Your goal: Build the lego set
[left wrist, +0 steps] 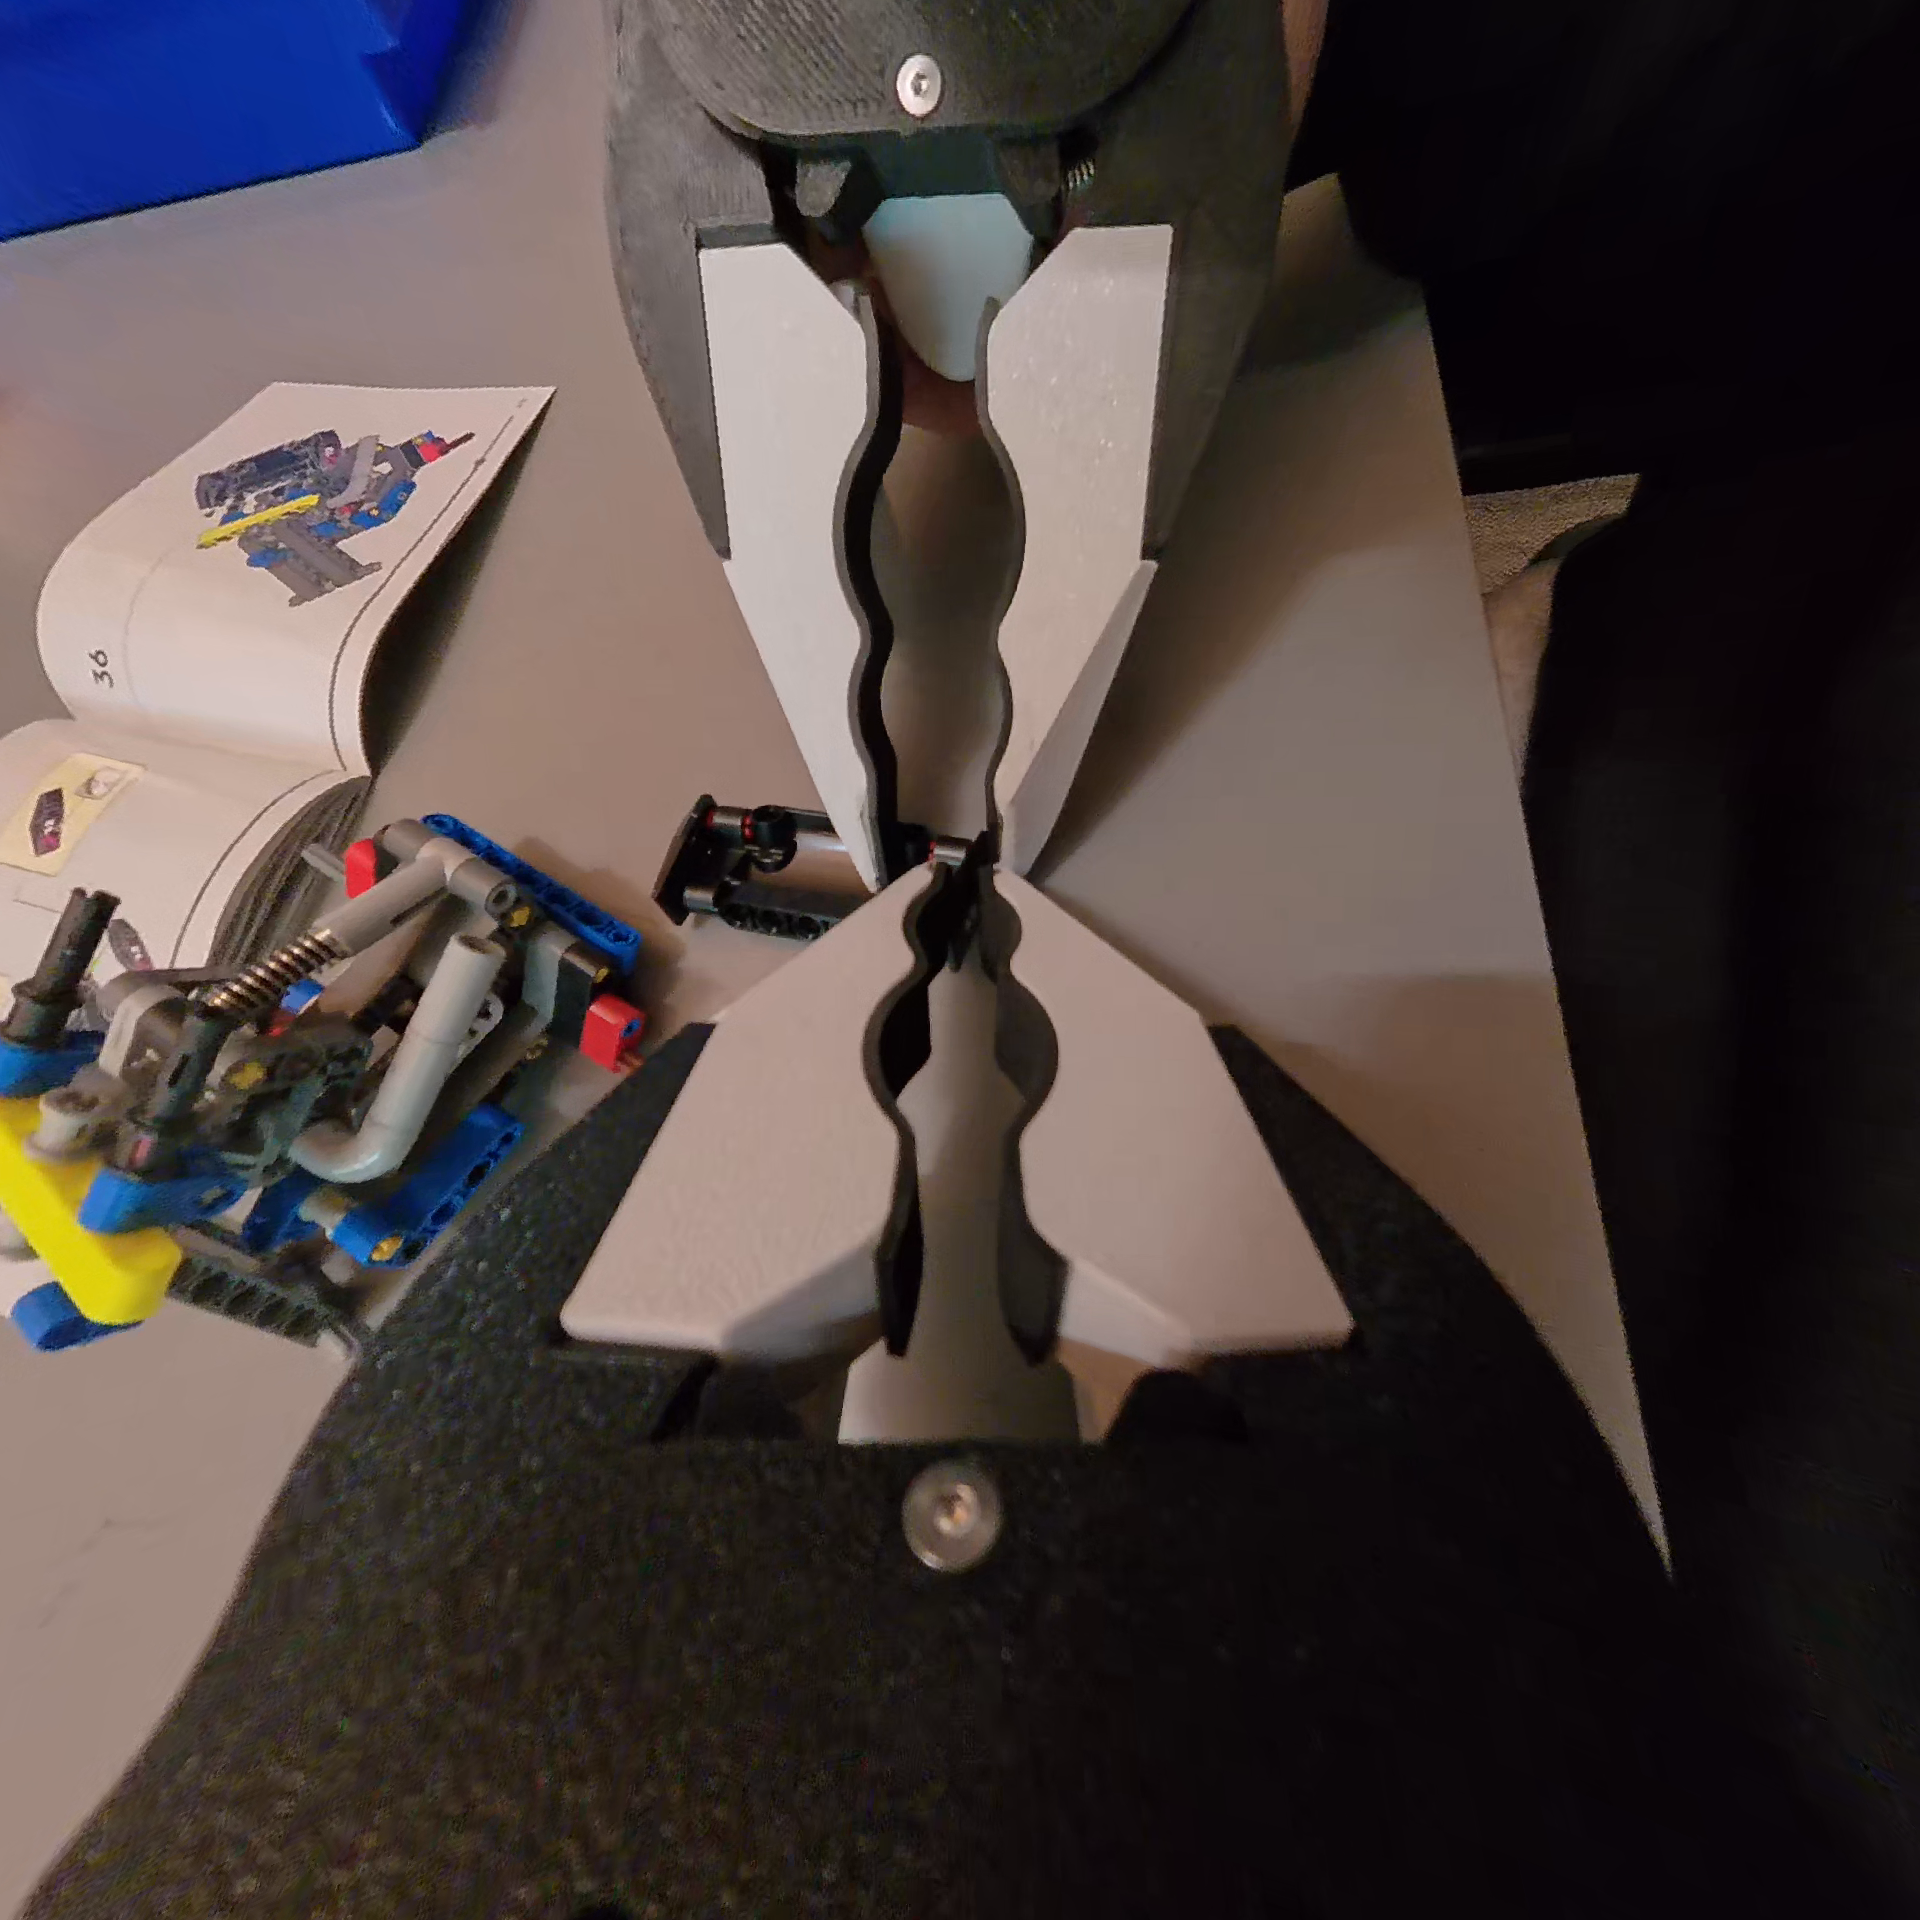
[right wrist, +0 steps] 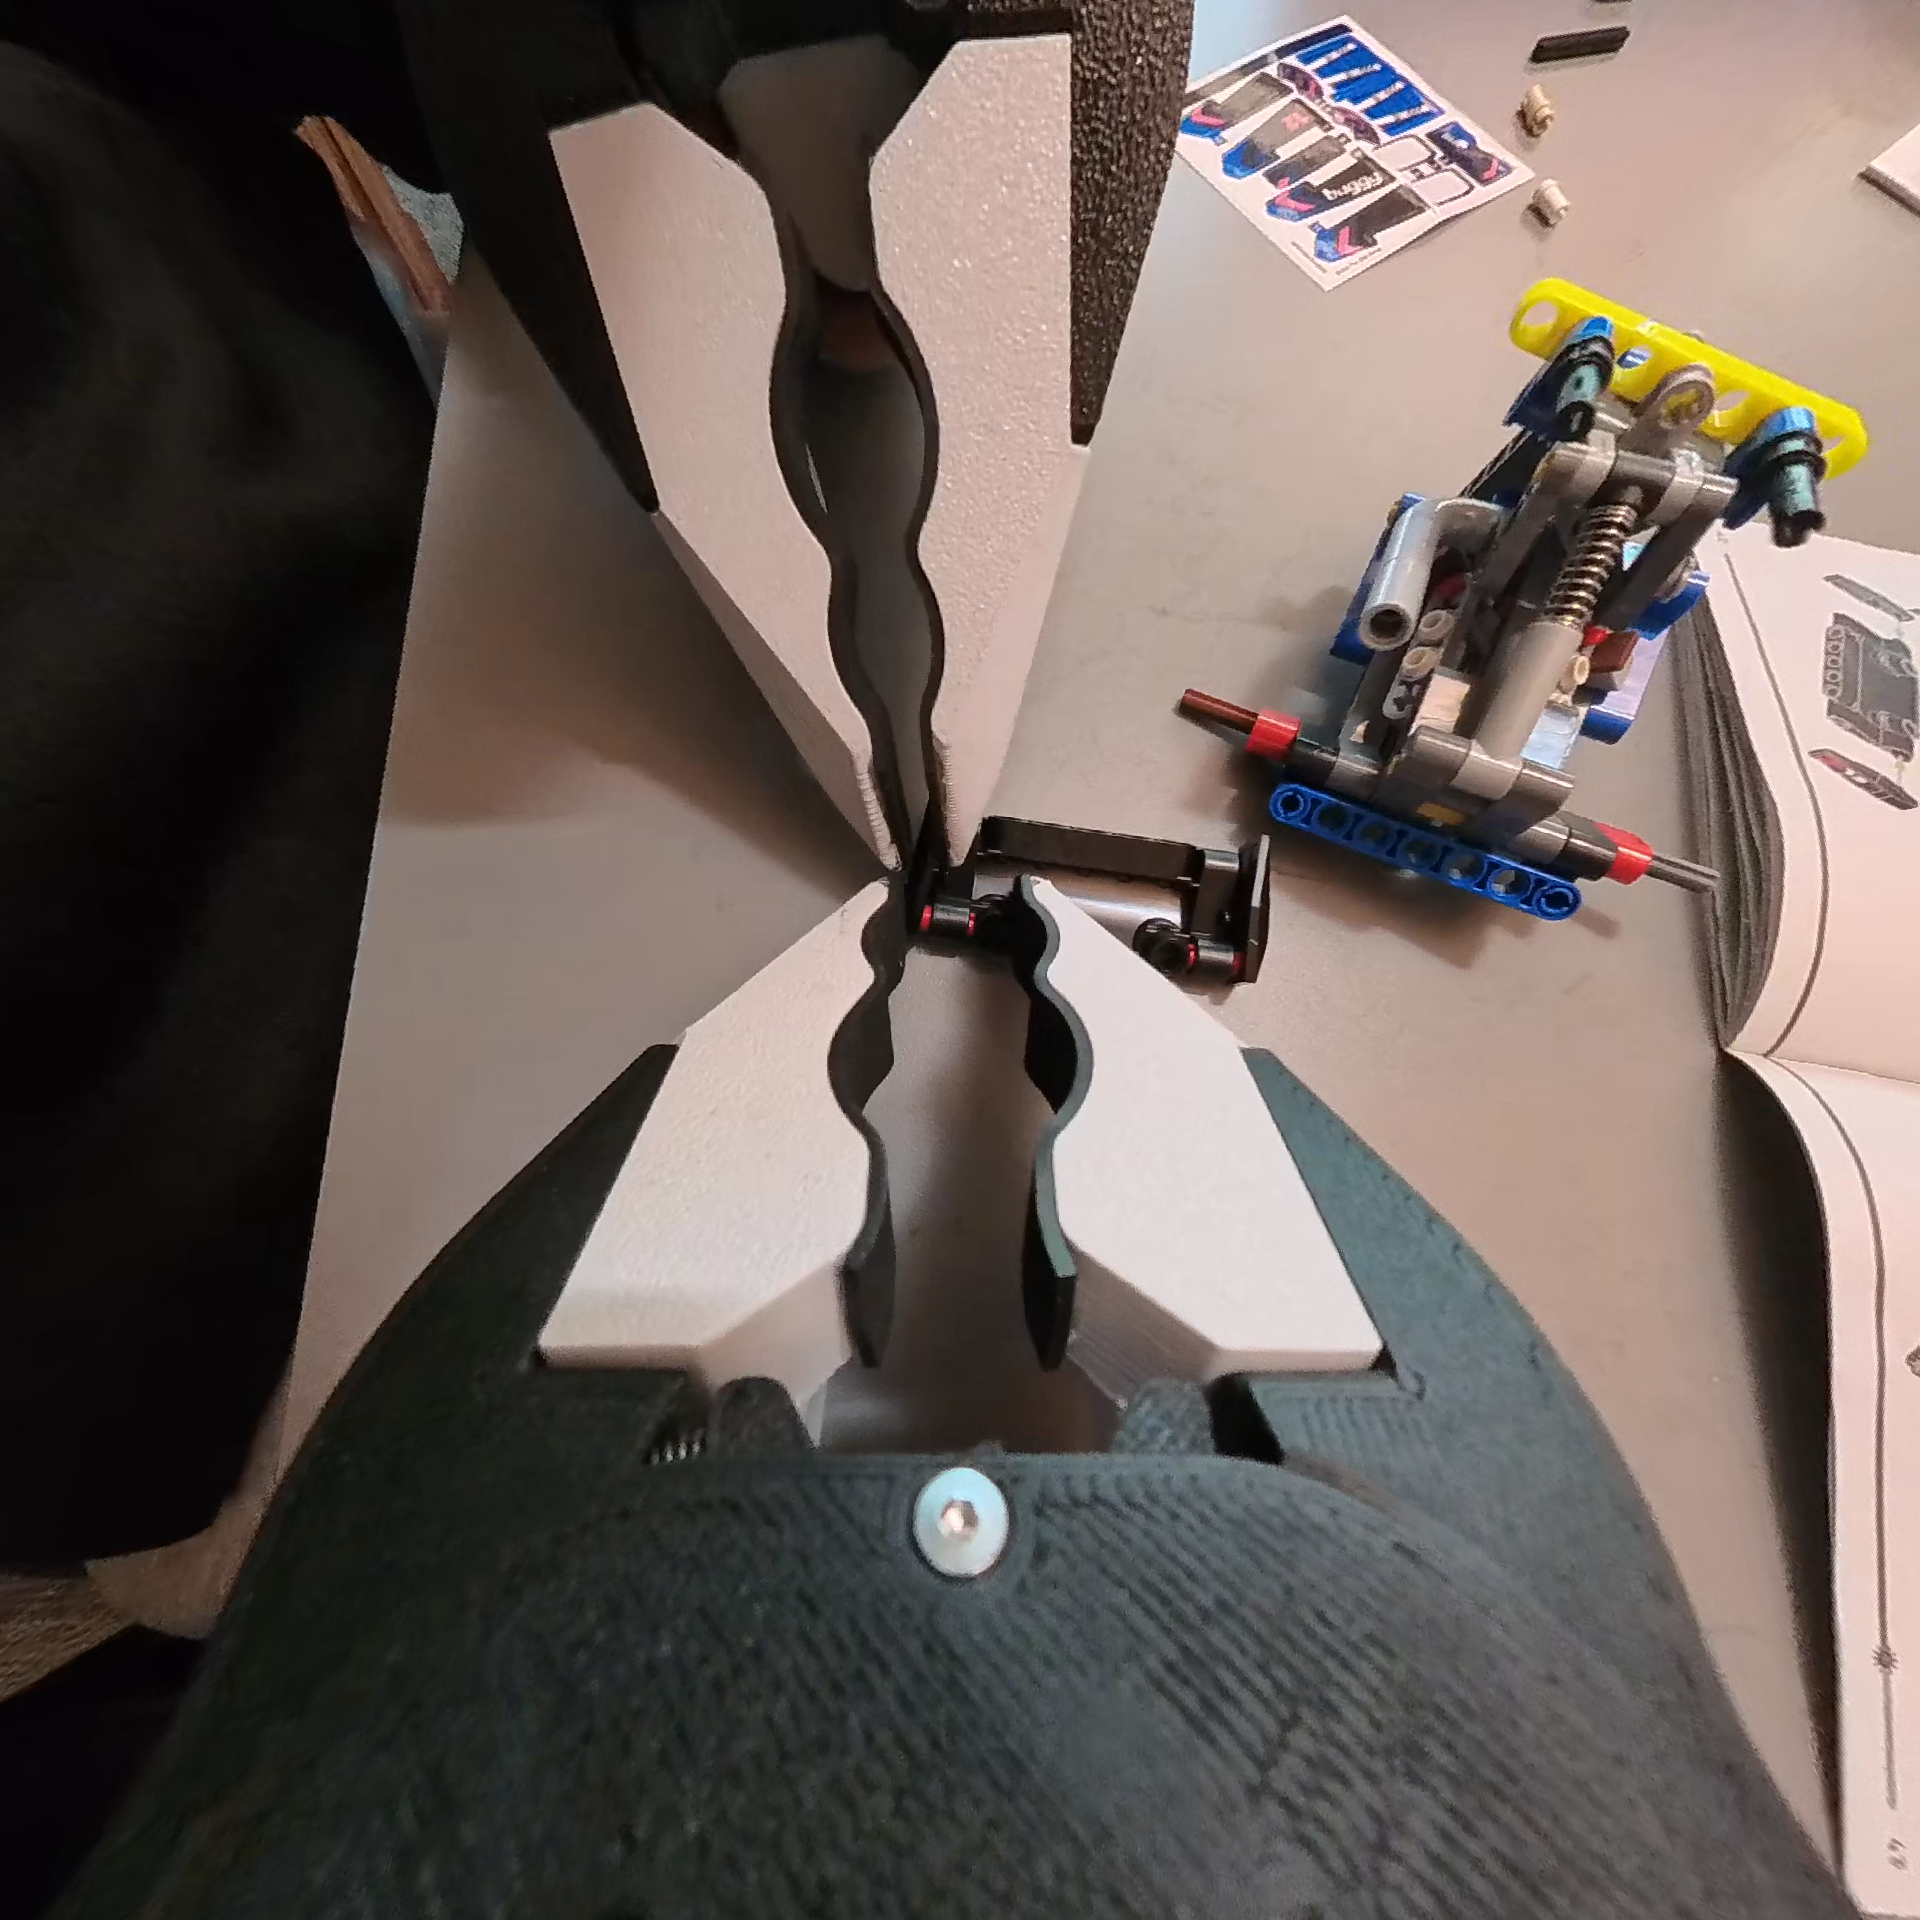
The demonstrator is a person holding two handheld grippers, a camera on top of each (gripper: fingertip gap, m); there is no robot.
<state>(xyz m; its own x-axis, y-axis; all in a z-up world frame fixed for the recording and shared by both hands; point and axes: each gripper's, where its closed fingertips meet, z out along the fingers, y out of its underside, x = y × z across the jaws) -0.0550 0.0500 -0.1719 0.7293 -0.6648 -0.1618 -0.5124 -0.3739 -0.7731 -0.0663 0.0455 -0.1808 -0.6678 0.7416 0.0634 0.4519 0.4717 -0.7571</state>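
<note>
A small black brick sub-assembly [left wrist: 748,873] with grey, red-ringed pins lies on the grey table [left wrist: 1299,831]. It also shows in the right wrist view [right wrist: 1132,862]. My left gripper [left wrist: 951,894] is shut on the thin black end plate of this assembly. In the right wrist view it comes in from the top [right wrist: 920,821] and pinches that plate. My right gripper [right wrist: 956,899] faces it from the opposite side. Its fingers are closed around the same end, over the grey pin and black connector. In the left wrist view it enters from above [left wrist: 935,831].
A partly built blue, grey and yellow brick vehicle [left wrist: 312,1091] [right wrist: 1590,644] stands beside an open instruction booklet [left wrist: 270,582] [right wrist: 1818,831]. A sticker sheet [right wrist: 1351,145] and small beige pieces [right wrist: 1548,197] lie farther off. A blue bin [left wrist: 187,94] is at the corner. The table edge is close by.
</note>
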